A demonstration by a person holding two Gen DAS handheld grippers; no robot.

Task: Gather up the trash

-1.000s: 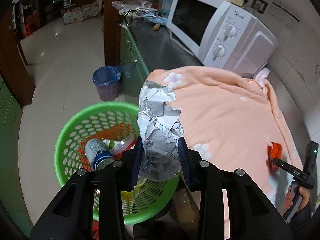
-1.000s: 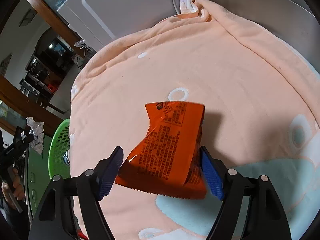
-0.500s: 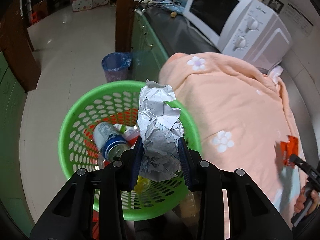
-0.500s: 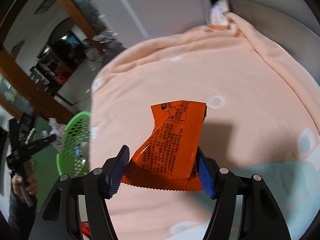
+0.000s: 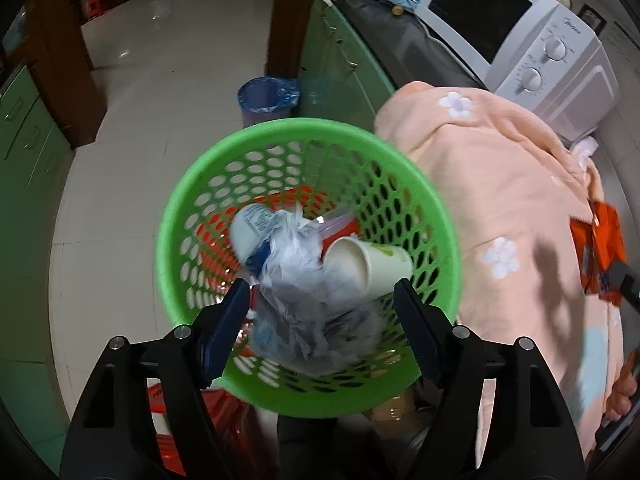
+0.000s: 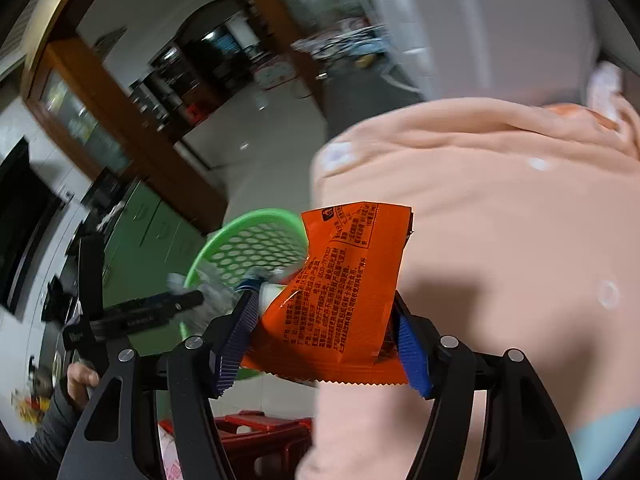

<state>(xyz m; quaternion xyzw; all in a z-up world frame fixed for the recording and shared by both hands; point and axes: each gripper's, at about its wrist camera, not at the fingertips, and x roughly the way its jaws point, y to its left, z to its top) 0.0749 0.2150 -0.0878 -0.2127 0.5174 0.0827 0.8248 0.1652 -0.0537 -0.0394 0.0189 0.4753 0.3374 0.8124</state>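
Observation:
My left gripper (image 5: 320,292) hangs over the green perforated basket (image 5: 224,156), its jaws opening. The crumpled grey-white paper (image 5: 308,316) sits blurred between the pads, touching neither, over the basket's inside. In the basket lie a white paper cup (image 5: 368,264) and a white-and-blue can (image 5: 252,228). My right gripper (image 6: 324,308) is shut on an orange snack wrapper (image 6: 344,272), held above the edge of the peach blanket (image 6: 500,220), with the basket (image 6: 256,240) just beyond on the left. The wrapper (image 5: 596,252) also shows at the right edge of the left wrist view.
A white microwave (image 5: 520,40) stands on the dark counter behind the blanket (image 5: 500,200). A blue-lined bin (image 5: 268,98) stands on the tiled floor beside green cabinets (image 5: 344,68). A red stool (image 6: 260,432) is under the basket. A person's hand (image 6: 80,376) holds the left gripper.
The left jaws have spread wide and let go of the crumpled paper, which is dropping into the basket. The right gripper has carried the orange wrapper off the blanket toward the basket.

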